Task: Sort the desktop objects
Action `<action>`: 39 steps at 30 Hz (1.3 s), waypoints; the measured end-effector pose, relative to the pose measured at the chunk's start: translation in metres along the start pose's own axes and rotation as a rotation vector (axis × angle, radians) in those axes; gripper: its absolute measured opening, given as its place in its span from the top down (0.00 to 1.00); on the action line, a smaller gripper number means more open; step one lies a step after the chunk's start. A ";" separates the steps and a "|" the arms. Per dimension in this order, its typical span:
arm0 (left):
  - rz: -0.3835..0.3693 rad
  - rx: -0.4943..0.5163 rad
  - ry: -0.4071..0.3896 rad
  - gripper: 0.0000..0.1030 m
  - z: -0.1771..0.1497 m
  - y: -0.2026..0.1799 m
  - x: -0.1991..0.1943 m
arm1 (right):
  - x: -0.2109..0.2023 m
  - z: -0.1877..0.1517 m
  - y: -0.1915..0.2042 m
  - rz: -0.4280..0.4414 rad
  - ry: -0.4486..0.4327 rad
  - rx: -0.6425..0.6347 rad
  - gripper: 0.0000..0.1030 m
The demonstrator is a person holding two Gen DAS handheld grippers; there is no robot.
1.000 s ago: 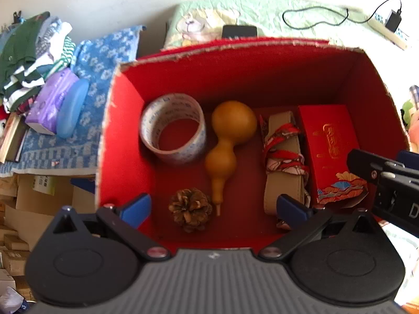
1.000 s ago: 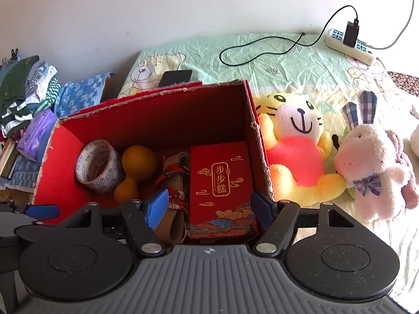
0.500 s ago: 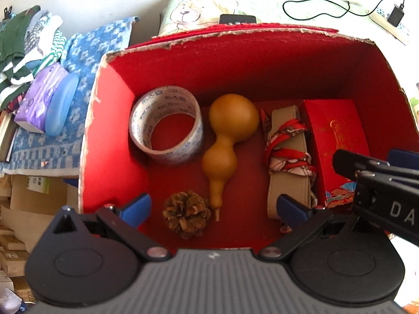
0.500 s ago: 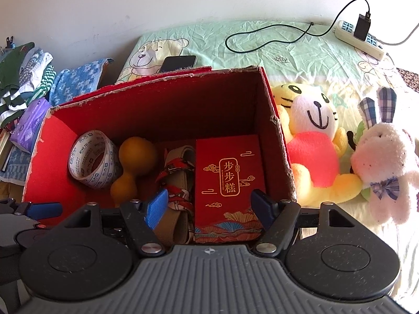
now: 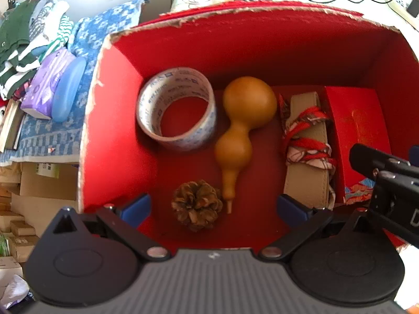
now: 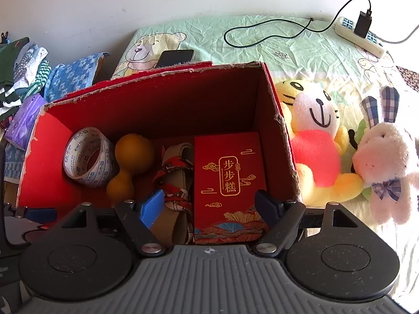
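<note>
Blue-padded, my right gripper has its jaws opening, empty, above the red gift box lying against the red carton's right wall. Left gripper hangs wide over the pinecone. Judged stiff, light, glossy: take hold across the long edges.

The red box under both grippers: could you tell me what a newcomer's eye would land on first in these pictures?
The open red box fills both views, with a tape roll at its left, a golden gourd beside that, and a pinecone nearest the left gripper. A red gift packet with gold lettering lies along the box's right wall, below the opening right gripper. Outside the box, a yellow plush tiger and white plush rabbit sit on the bedsheet.
</note>
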State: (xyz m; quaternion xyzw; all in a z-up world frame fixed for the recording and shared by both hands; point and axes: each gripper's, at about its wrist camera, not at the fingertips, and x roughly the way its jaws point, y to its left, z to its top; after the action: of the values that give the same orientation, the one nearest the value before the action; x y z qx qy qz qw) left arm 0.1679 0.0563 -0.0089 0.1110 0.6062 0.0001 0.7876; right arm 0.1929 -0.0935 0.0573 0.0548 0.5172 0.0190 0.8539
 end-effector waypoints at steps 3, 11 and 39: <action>0.009 -0.005 -0.016 0.01 0.004 0.003 -0.003 | 0.003 0.003 0.003 -0.015 -0.002 -0.006 0.23; 0.029 -0.023 -0.019 0.01 0.005 0.010 -0.004 | 0.005 0.003 0.012 -0.004 0.007 -0.039 0.23; -0.022 -0.015 0.012 0.01 -0.012 -0.003 -0.002 | -0.005 -0.010 0.003 -0.006 0.028 -0.031 0.23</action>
State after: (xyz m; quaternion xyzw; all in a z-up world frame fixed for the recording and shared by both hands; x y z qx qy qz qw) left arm 0.1550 0.0552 -0.0104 0.0982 0.6122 -0.0033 0.7846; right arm 0.1812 -0.0905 0.0576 0.0397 0.5288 0.0252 0.8474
